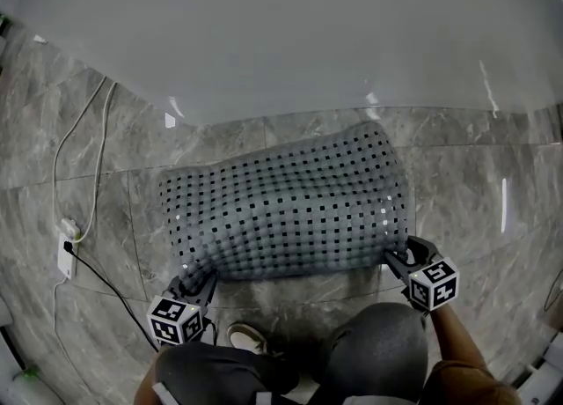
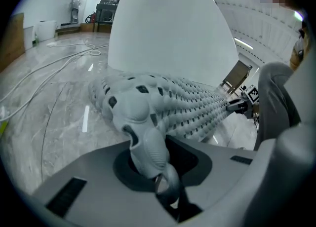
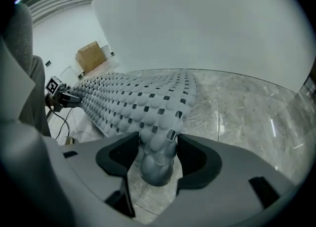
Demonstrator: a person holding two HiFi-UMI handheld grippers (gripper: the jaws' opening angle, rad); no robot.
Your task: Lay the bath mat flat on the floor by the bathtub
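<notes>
Bumpy rubbery mat (image 1: 290,201), glossy marble floor (image 1: 457,183)

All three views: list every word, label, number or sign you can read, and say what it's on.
No readable text anywhere.
Left marker cube, right marker cube: black-and-white square patterns only, no letters or numbers.
Cardboard box: print, if any, too small to read.

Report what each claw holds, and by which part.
Left claw grips the bath mat by its near left corner, bunched between shut jaws. Right claw holds nothing: its jaws stand apart around the near right corner.
</notes>
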